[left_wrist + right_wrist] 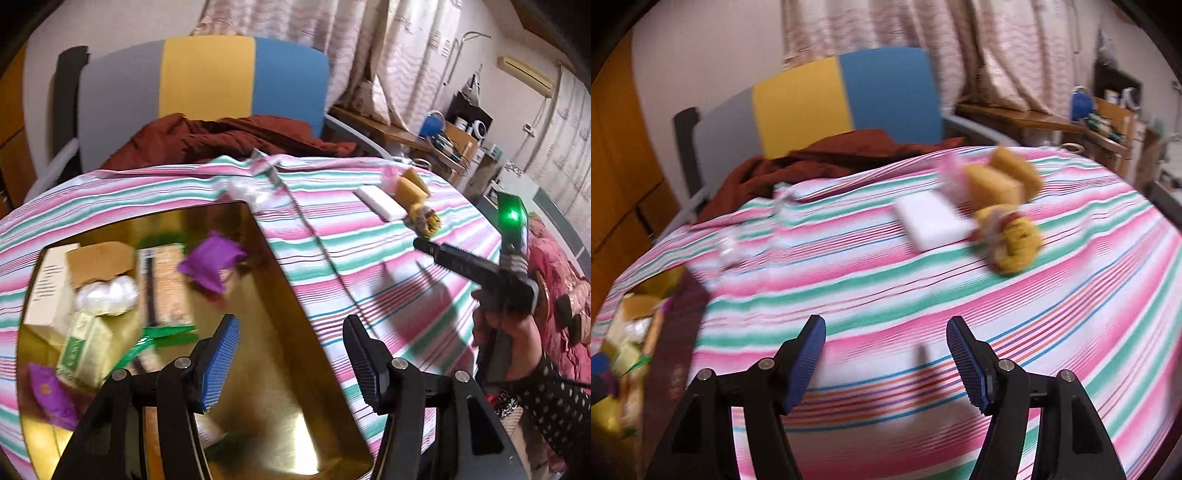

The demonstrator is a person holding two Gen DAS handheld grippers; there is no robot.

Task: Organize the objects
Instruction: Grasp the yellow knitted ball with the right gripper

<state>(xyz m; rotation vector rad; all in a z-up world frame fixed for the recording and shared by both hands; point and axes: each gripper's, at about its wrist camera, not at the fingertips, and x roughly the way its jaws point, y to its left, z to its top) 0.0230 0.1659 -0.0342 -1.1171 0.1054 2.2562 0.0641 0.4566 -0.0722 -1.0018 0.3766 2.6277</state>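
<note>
Both jaws stand half open and empty: left gripper (pixel 290 360) over the gold tray (pixel 280 295), right gripper (pixel 886 363) facing the white block (pixel 932 221) on the striped cloth (pixel 886 295). It looks light and stiff; grip across its narrow sides.

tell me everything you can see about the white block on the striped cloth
The white block is a plain flat rectangular slab, matte, possibly foam or soap. It lies flat on the striped cloth, at the far right beside yellow sponges and a yellow packet; blur hides whether they touch. Neither gripper is near it.
</note>
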